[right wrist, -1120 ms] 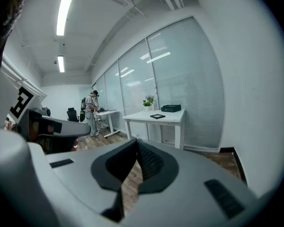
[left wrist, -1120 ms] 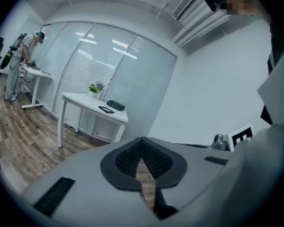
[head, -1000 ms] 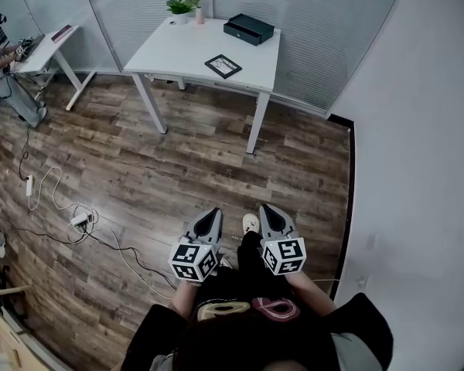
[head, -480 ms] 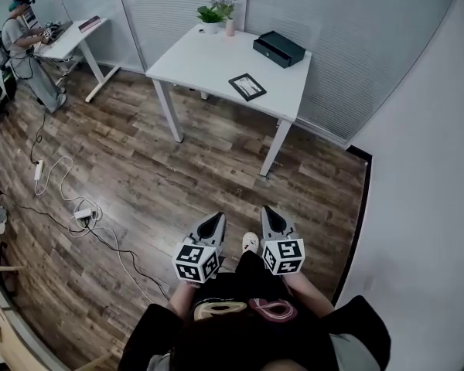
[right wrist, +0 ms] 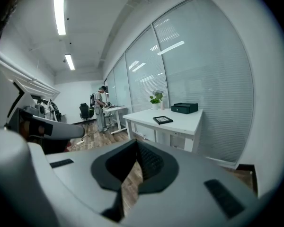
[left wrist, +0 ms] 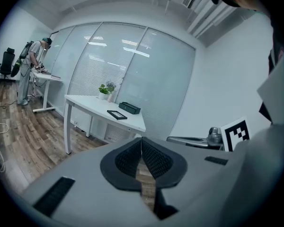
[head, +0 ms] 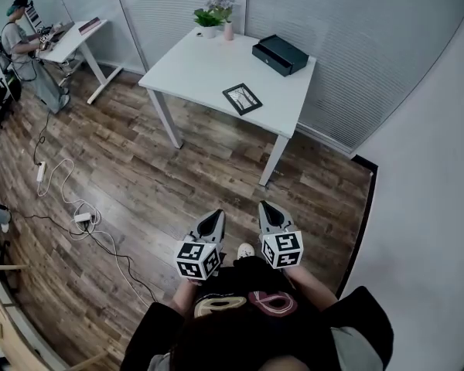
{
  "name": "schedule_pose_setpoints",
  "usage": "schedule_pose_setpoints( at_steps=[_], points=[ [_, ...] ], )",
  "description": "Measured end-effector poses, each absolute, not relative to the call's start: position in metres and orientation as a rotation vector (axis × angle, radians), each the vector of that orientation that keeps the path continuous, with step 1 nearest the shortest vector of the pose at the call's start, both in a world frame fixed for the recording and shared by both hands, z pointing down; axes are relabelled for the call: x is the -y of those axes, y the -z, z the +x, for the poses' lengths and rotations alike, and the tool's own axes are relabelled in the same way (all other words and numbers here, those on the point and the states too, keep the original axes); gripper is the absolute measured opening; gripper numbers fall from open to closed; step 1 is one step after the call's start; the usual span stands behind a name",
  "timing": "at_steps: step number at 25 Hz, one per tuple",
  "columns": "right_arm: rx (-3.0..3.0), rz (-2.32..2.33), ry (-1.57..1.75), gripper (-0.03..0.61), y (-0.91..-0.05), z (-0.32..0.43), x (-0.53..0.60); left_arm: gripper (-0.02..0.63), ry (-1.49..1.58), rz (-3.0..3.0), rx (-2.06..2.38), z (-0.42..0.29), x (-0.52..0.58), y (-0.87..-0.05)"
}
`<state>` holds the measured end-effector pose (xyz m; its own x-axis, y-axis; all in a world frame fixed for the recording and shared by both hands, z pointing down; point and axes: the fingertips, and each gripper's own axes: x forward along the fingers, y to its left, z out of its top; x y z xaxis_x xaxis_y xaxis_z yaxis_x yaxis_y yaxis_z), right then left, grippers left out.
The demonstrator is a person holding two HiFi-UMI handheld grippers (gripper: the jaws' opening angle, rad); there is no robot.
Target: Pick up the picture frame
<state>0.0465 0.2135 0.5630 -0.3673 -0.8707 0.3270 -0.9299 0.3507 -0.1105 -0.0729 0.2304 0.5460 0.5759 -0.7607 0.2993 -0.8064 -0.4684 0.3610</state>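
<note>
A black picture frame lies flat on the white table, near its front right part; it also shows small in the left gripper view and the right gripper view. My left gripper and right gripper hang side by side over the wooden floor, well short of the table. Both are shut with nothing between the jaws. They point toward the table.
On the table stand a potted plant, a small pink vase and a black box. A person works at a second white desk at the far left. Cables and a power strip lie on the floor at left.
Both grippers and the head camera have advanced toward the table, which now sits larger and lower in the head view. The jaws stayed shut.
</note>
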Motion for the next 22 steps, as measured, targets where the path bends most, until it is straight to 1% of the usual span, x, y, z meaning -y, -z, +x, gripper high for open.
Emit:
schedule_pose_setpoints(
  at_steps=[4,11,22],
  points=[
    [2.422,1.649,-0.376,0.011,-0.55,0.072,-0.181,0.018,-0.121,2.355,1.264,-0.048,-0.202,-0.541],
    [2.403,1.637,-0.42,0.011,-0.56,0.105,-0.159,0.018,-0.108,2.327,1.233,-0.011,-0.173,-0.547],
    [2.365,1.658,-0.487,0.011,-0.575,0.122,-0.147,0.018,-0.135,2.287,1.199,0.002,-0.149,-0.562]
  ],
)
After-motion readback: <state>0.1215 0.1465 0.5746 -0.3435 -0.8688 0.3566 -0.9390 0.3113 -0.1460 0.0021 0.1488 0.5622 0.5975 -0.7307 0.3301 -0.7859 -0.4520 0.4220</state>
